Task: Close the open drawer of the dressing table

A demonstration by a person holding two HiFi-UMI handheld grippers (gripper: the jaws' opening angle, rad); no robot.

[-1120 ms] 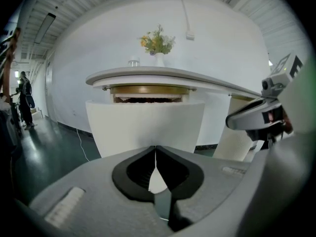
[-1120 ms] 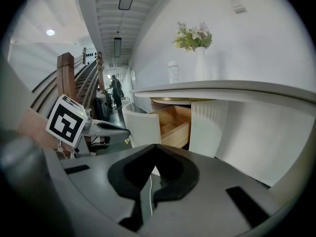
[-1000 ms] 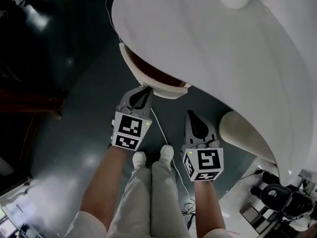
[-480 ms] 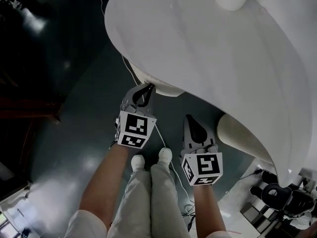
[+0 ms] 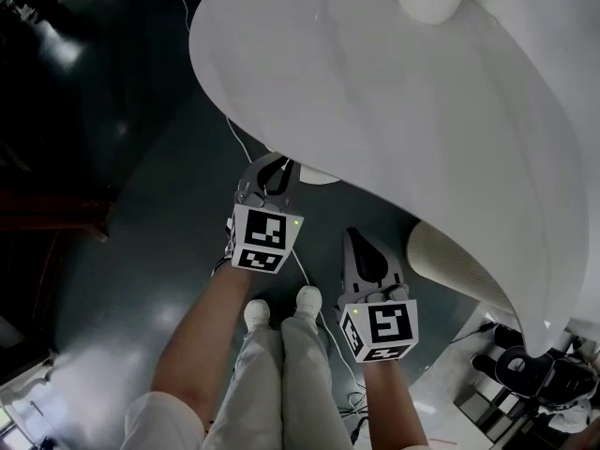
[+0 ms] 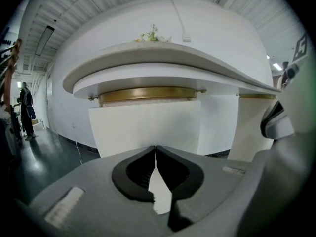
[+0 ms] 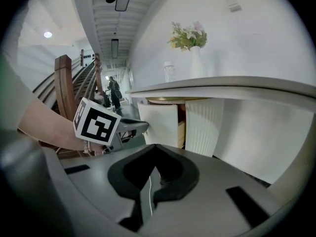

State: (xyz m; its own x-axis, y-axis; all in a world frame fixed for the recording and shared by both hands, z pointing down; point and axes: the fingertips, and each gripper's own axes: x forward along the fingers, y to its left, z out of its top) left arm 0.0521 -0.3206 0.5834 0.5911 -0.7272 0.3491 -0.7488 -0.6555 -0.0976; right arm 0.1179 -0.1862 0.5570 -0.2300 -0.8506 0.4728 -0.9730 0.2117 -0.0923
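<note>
Since a second ago the drawer [image 5: 317, 174] slid nearly all the way under the counter [image 5: 394, 92], just a sliver poking out. Left tool [image 5: 279, 165], clenched on nothing, pressed tip-first on its front; right tool [image 5: 362, 240] hung back, clenched, empty. Seemed mid-push, needing one last straight shove. No readable writing, only square markers [image 5: 267, 237].

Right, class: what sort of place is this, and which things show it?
Probably a large indoor hall or showroom: a wooden staircase, a ribbed ceiling with a strip light, and a white dressing table on open dark floor.
</note>
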